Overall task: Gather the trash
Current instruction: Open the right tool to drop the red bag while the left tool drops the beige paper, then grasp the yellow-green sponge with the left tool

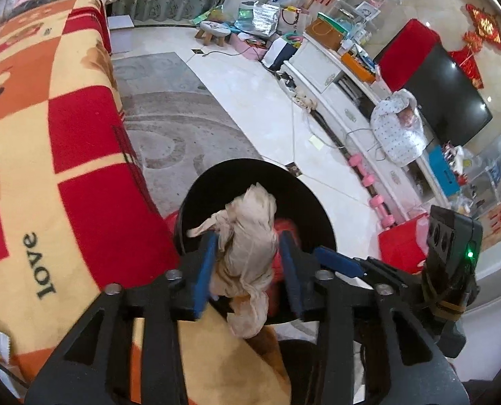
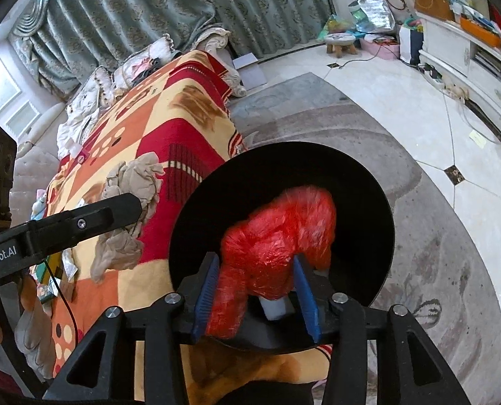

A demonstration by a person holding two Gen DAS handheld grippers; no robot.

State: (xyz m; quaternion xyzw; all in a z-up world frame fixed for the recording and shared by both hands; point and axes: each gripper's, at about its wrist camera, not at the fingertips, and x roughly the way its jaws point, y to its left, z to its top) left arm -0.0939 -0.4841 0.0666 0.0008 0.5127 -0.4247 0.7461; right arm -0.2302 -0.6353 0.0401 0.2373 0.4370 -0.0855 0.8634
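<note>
Over the black bin (image 2: 280, 222) beside the blanket-covered bed (image 2: 156, 155), both grippers stood near release: the left gripper (image 1: 247, 253) with fingers parted around a beige wad (image 1: 247, 236), the right gripper (image 2: 255, 280) loosely bracketing a red bag (image 2: 280, 236), neither yet dropped in.

Two wrist fisheyes, both tilted steeply down over the same black bin beside a blanket-covered sofa.

Left wrist view: looks along its own blue-padded fingers, close above the black bin (image 1: 257, 202) at lower centre; blanket (image 1: 48, 135) fills frame left, TV cabinet (image 1: 344, 101) and TV (image 1: 446, 94) run along the upper right, right gripper (image 1: 452, 236) edges in at lower right. Right wrist view: same close downward look, black bin (image 2: 284, 175) at centre, blanket (image 2: 142, 141) at left, curtains (image 2: 149, 10) across the top, TV cabinet (image 2: 452, 50) at upper right, left gripper (image 2: 81, 222) intruding from the left. Shared: bin, blanket, grey rug, tiled floor, small stool, cabinet.
</note>
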